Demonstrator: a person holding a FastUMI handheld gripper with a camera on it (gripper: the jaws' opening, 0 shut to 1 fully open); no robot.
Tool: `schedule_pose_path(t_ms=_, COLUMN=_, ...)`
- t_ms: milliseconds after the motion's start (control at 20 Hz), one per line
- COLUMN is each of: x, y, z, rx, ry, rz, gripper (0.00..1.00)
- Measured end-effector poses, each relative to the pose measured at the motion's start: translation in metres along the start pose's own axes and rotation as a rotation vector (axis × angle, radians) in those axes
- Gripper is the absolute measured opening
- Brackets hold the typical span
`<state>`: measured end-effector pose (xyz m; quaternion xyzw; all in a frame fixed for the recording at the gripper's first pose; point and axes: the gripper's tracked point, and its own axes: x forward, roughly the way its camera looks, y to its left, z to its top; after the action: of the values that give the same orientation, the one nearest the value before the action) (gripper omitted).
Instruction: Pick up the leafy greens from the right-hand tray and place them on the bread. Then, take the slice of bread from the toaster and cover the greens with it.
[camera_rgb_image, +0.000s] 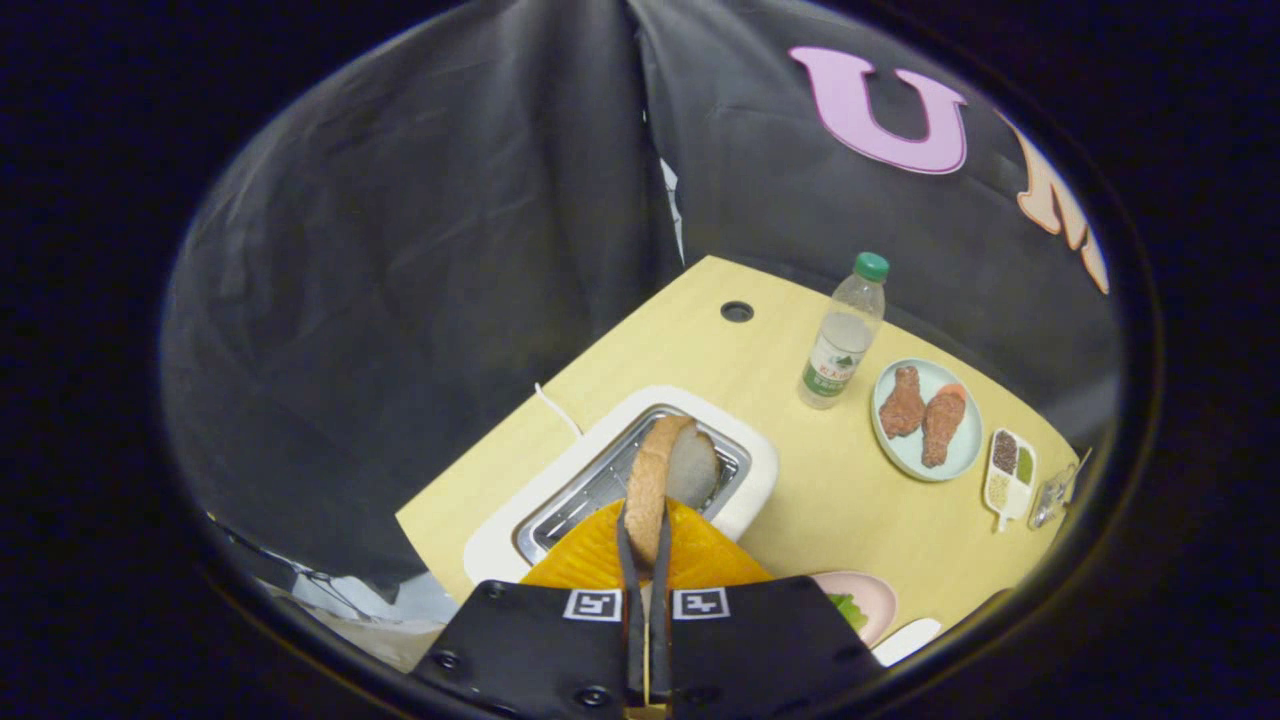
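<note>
My gripper (646, 520) is shut on a slice of bread (664, 478), held edge-on between both fingers. The slice hangs just above the slot of the white toaster (760, 470), which lies directly beyond the fingers on the pale wooden table (850, 500). To the right of the fingers, close by, a pink plate (878, 600) peeks out with a bit of leafy greens (850, 610) on it; most of that plate is hidden behind the gripper body.
Beyond the toaster stands a clear water bottle (845, 335) with a green cap. Right of it lies a light blue plate (925, 420) with two fried chicken pieces, then a small divided seasoning dish (1010, 475). A white tray edge (905, 640) shows near the pink plate.
</note>
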<state>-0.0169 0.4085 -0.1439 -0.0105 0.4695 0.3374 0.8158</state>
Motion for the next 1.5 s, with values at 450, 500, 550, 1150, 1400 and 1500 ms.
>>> schedule_pose_path(t_ms=450, x=-0.069, y=-0.029, z=0.023, rx=0.108, ry=-0.182, rz=0.053, gripper=0.04)
schedule_pose_path(t_ms=500, x=-0.076, y=-0.036, z=0.022, rx=0.111, ry=-0.193, rz=0.05, gripper=0.04)
schedule_pose_path(t_ms=550, x=-0.08, y=-0.041, z=0.021, rx=0.128, ry=-0.201, rz=0.048, gripper=0.04)
schedule_pose_path(t_ms=1150, x=-0.097, y=-0.117, z=-0.064, rx=0.323, ry=-0.183, rz=-0.041, gripper=0.04)
schedule_pose_path(t_ms=1400, x=-0.089, y=-0.132, z=-0.103, rx=0.401, ry=-0.145, rz=-0.048, gripper=0.04)
schedule_pose_path(t_ms=1500, x=-0.083, y=-0.133, z=-0.115, rx=0.43, ry=-0.141, rz=-0.038, gripper=0.04)
